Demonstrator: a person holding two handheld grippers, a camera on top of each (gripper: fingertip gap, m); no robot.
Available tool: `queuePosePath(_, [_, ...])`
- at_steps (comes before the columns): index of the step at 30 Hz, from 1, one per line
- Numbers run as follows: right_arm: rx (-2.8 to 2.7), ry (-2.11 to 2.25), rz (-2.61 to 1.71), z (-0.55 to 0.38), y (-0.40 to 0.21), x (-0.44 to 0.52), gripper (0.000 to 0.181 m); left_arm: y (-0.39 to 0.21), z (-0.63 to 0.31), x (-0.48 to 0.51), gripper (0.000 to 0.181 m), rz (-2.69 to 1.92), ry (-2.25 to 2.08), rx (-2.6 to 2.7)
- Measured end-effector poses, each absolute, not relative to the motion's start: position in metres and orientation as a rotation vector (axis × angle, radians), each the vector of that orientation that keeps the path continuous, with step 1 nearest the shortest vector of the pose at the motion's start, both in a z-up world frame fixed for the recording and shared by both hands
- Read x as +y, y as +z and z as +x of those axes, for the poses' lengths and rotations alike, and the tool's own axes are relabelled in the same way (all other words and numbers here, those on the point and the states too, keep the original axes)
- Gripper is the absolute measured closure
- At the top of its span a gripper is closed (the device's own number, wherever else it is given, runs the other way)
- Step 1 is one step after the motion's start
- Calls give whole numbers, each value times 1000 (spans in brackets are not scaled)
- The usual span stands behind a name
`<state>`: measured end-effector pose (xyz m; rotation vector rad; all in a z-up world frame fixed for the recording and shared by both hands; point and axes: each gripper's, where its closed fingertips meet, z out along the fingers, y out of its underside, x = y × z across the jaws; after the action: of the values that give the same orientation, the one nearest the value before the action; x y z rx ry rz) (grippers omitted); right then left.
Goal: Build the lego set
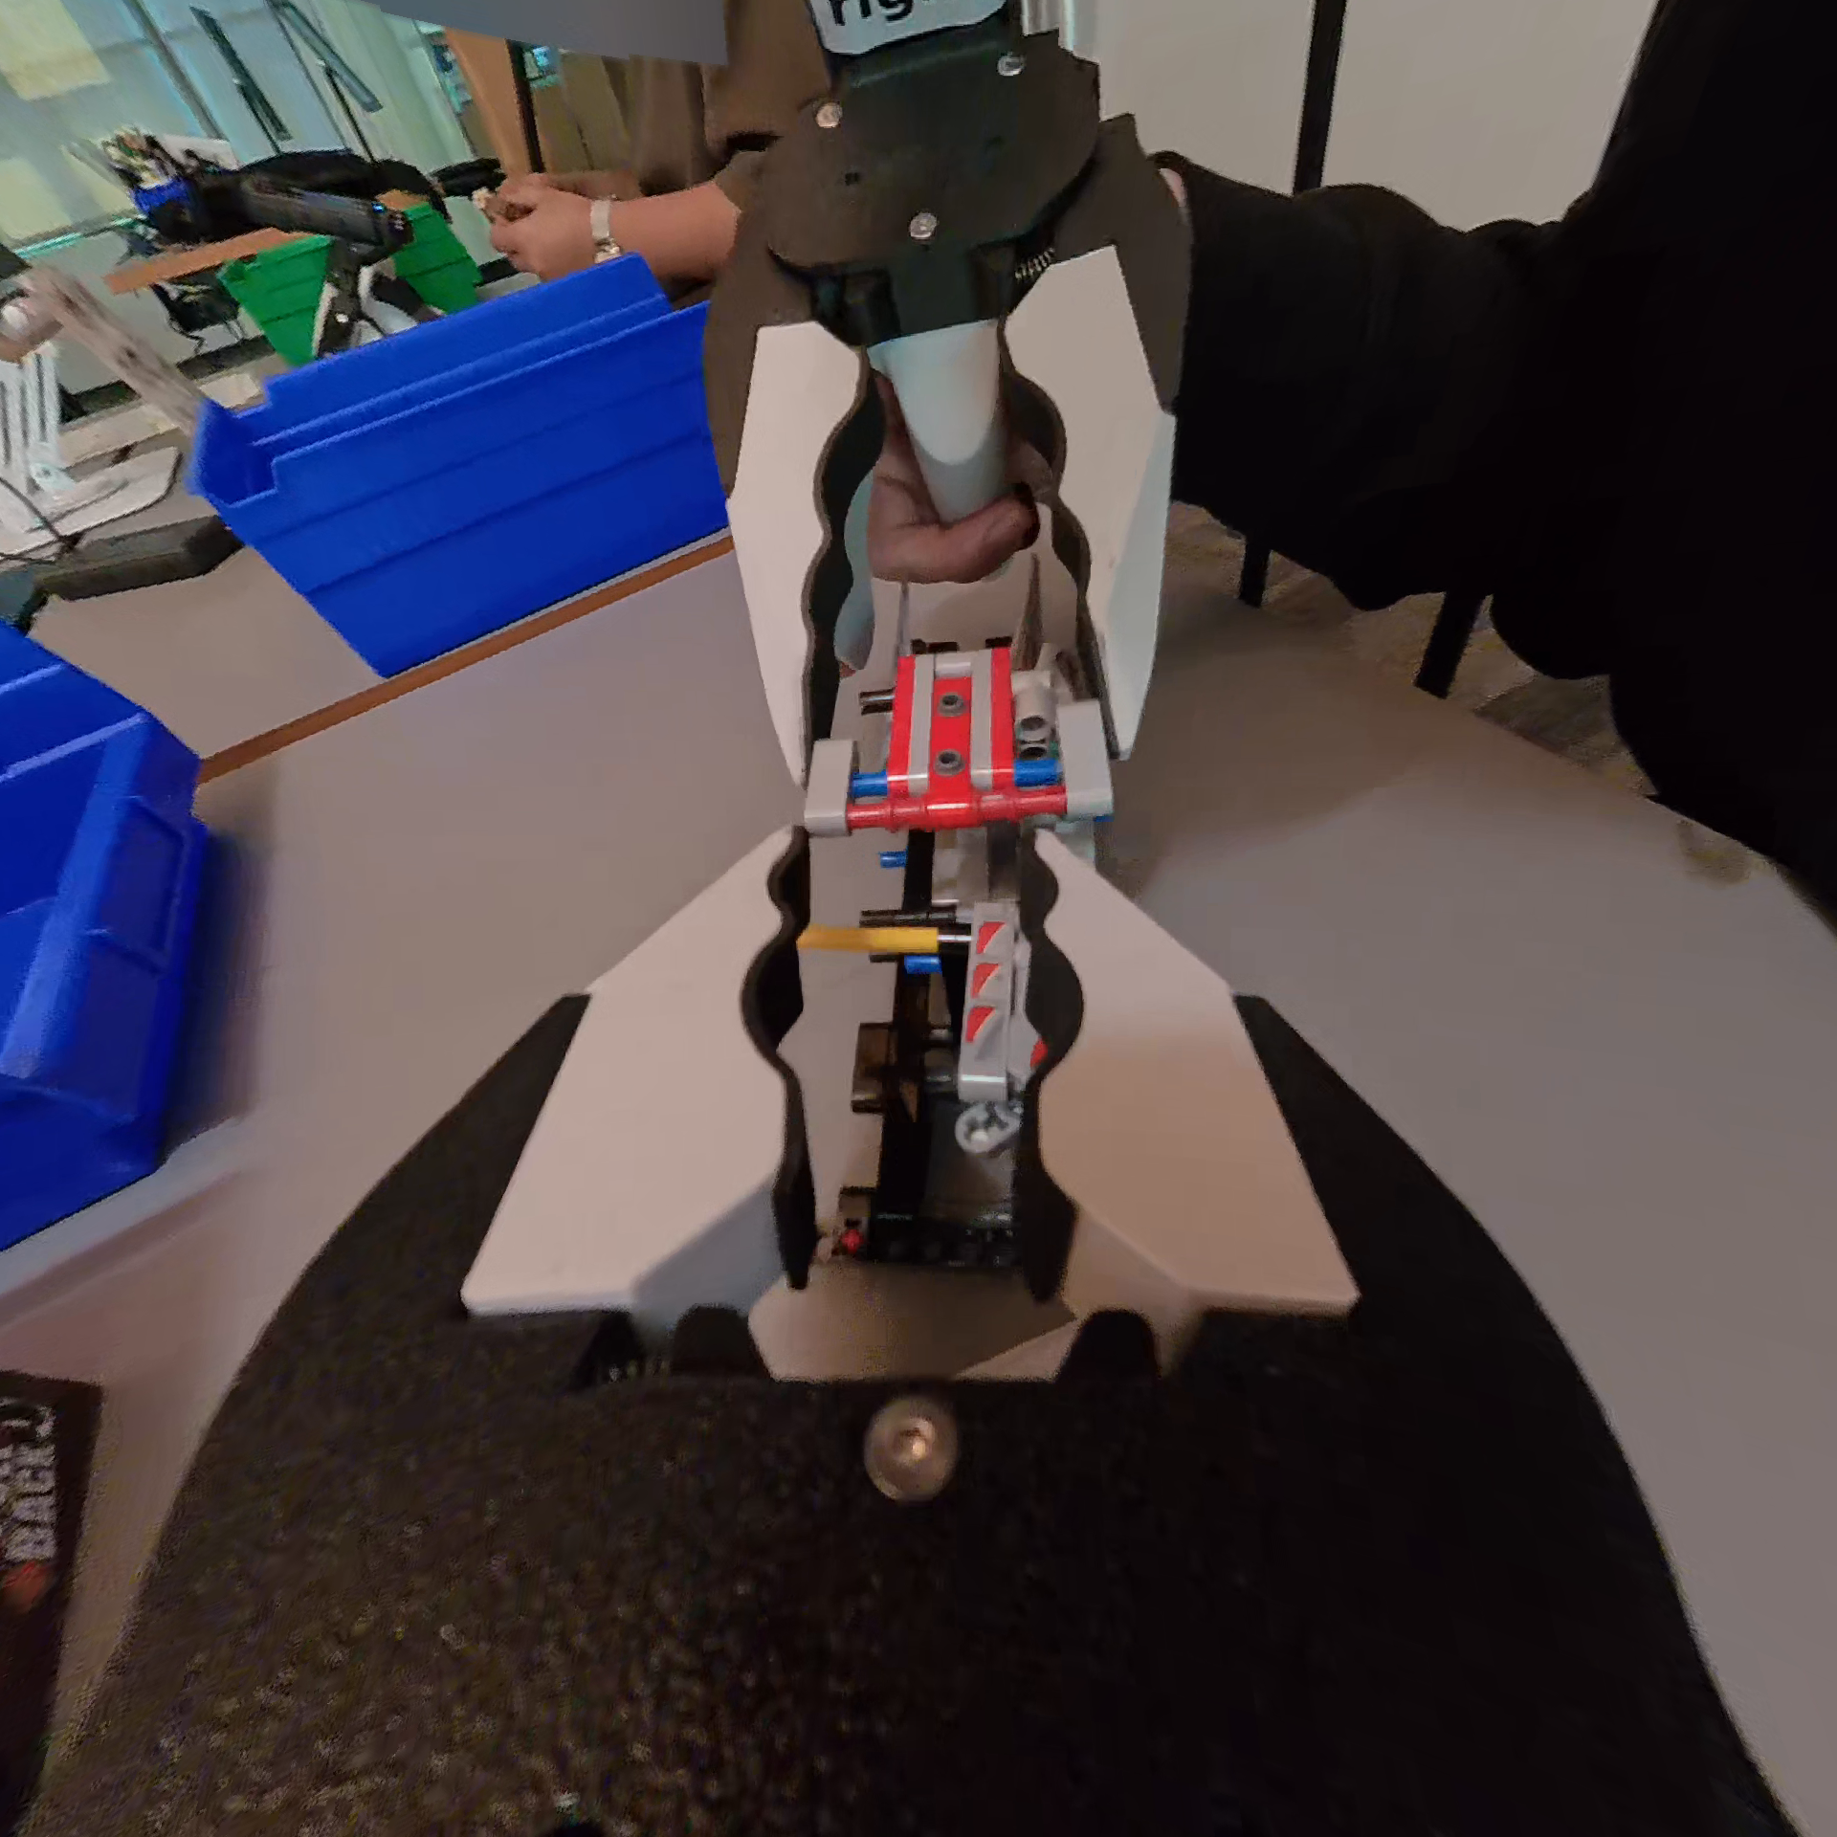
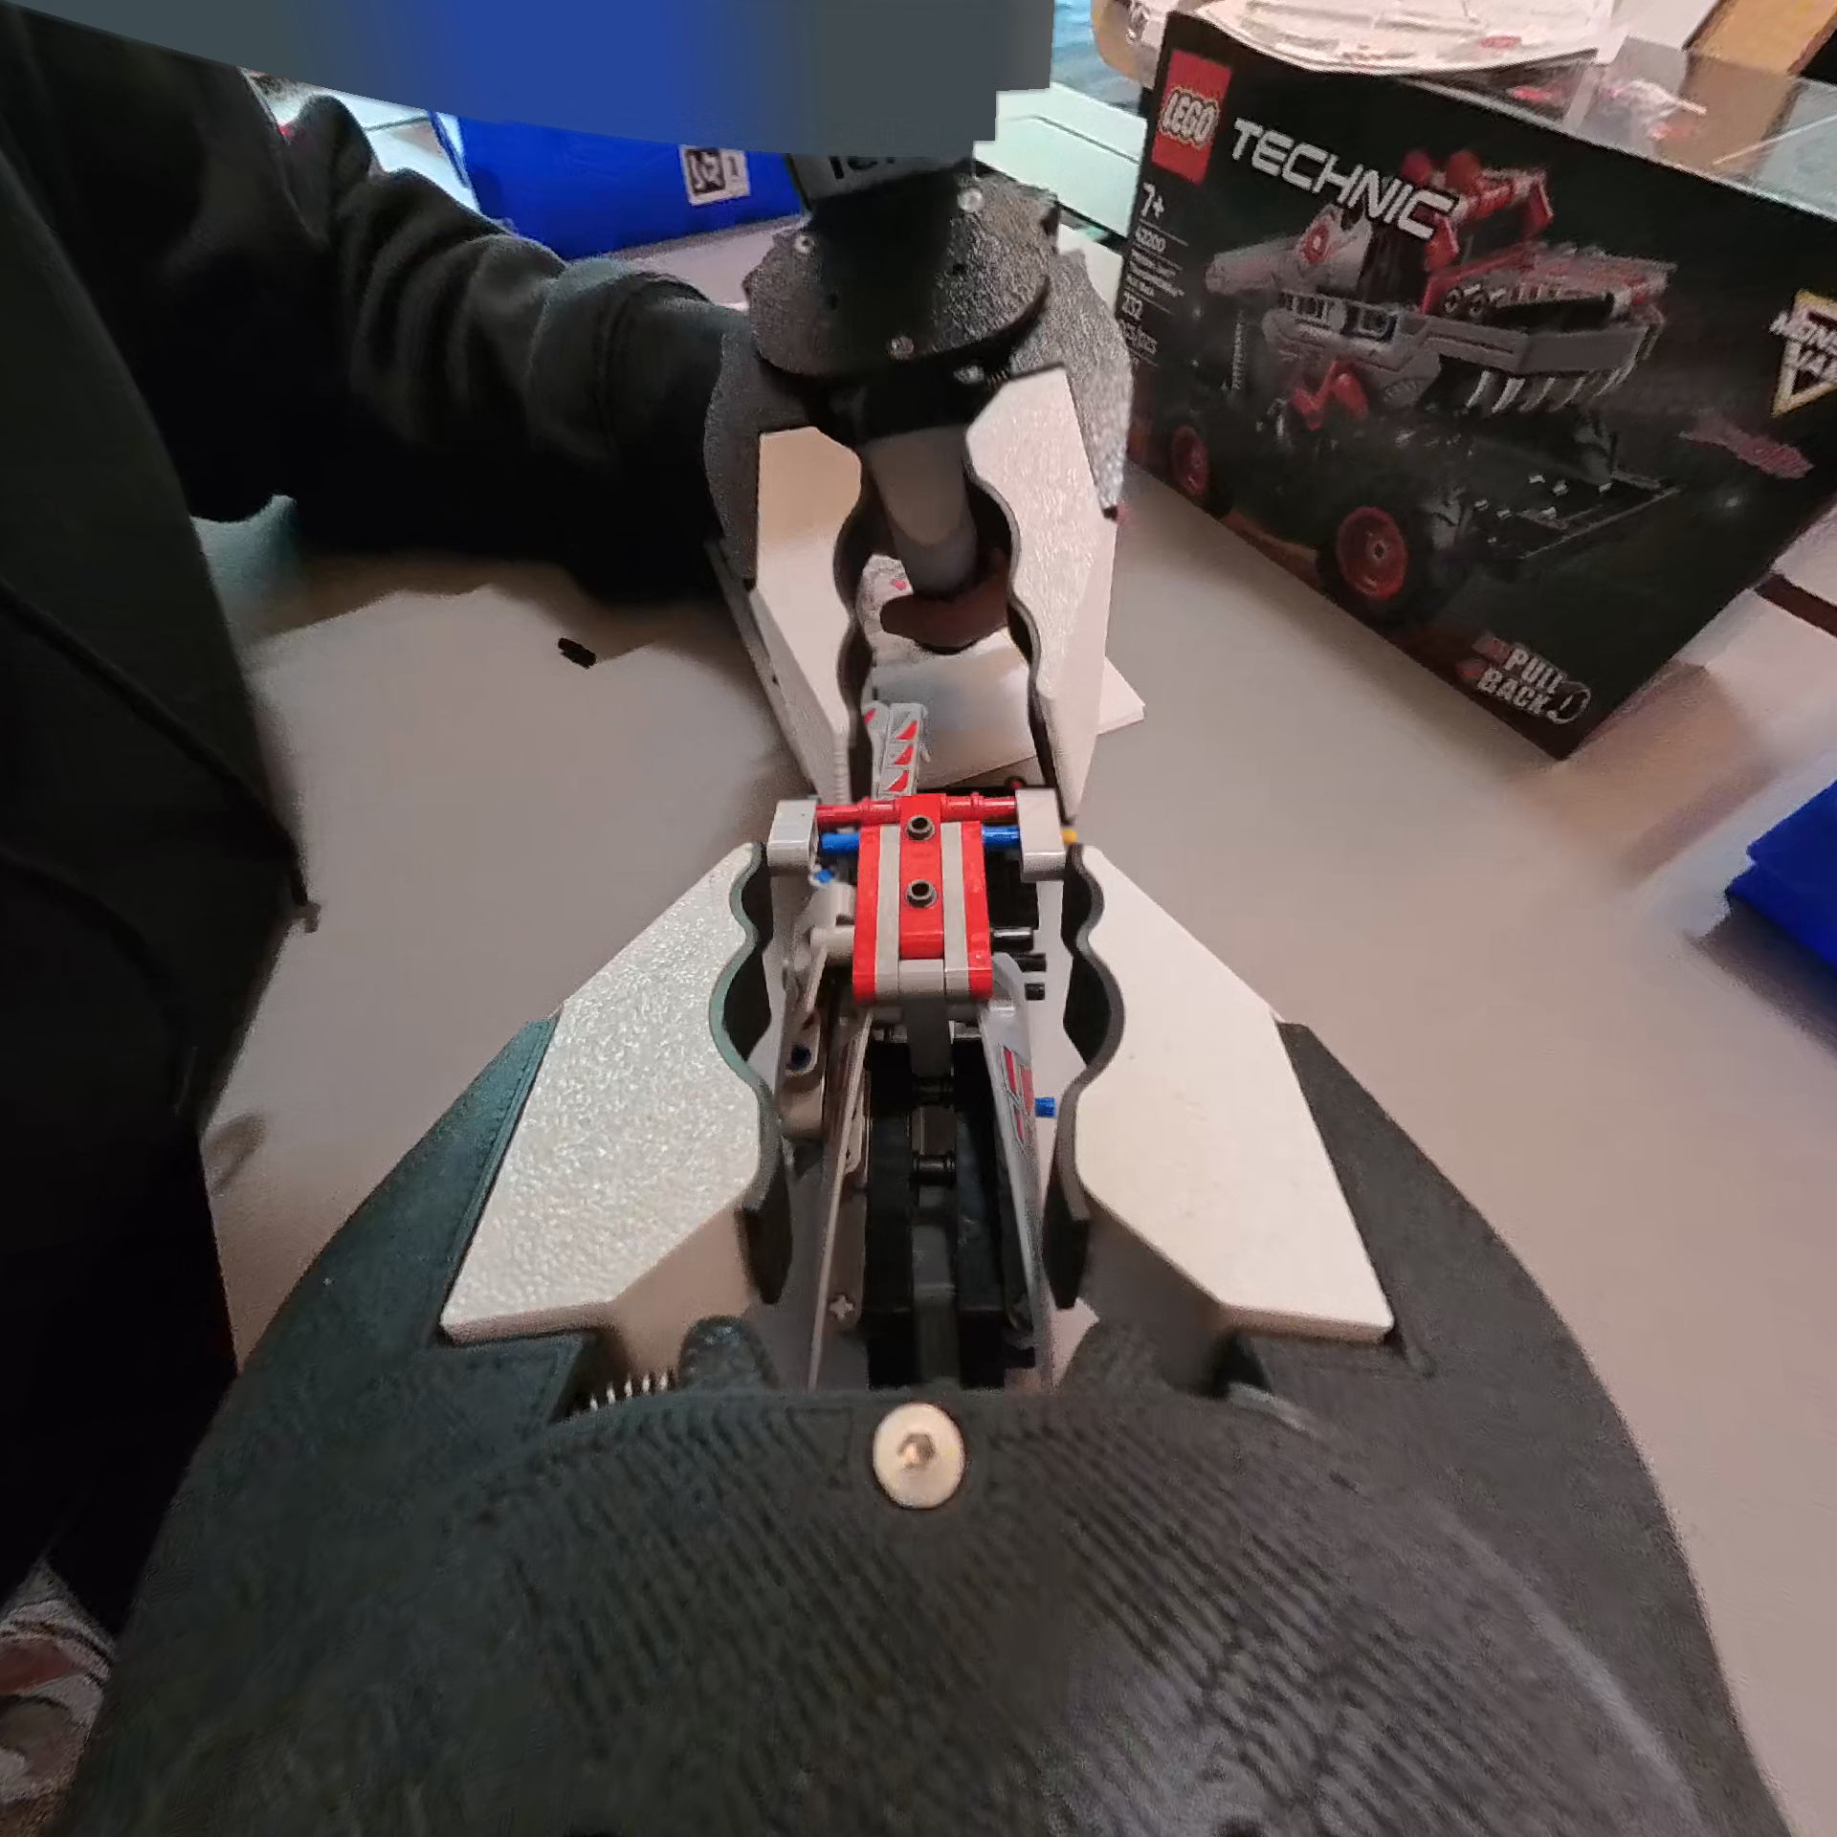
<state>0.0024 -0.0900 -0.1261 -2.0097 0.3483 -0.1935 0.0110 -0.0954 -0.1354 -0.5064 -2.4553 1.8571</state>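
Both tongs, left tongs (image 1: 919, 865) and right tongs (image 2: 919, 895), are clamped on the half-built Lego truck chassis (image 1: 944, 775): light, rigid, but pins pop loose; grip the black frame.

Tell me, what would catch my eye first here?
A half-built toy model of red, grey and black bricks sits mid-picture, clamped from both ends by two facing grippers, the left gripper and right gripper. Bright blue bins stand behind on the table, and the set's box stands to one side.
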Motion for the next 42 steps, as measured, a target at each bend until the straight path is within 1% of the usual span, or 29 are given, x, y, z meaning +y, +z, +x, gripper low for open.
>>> queuePosePath(1, [367, -195, -2018, 4, -129, -91, 123, -135, 10, -95, 139, -519, 1865, -2453])
queuePosePath(3, [374, -196, -2022, 6, -131, -92, 123, -133, 3, -93, 122, -550, 1847, -2415])
queuePosePath(5, [380, -192, -2008, 6, -129, -92, 124, -133, -2, -91, 112, -538, 1800, -2395])
queuePosePath(7, [379, -183, -1998, 6, -128, -92, 124, -131, -1, -93, 114, -519, 1817, -2399])
queuePosePath(9, [373, -186, -2016, 5, -131, -91, 124, -130, 2, -95, 123, -502, 1842, -2420])
queuePosePath(10, [363, -190, -2023, 5, -132, -91, 123, -130, 2, -96, 125, -487, 1837, -2424])
queuePosePath(18, [361, -230, -2032, 7, -132, -91, 123, -131, 4, -96, 125, -414, 1821, -2395])
queuePosePath(42, [346, -259, -2069, 7, -135, -88, 124, -131, 3, -92, 126, -445, 1766, -2430])
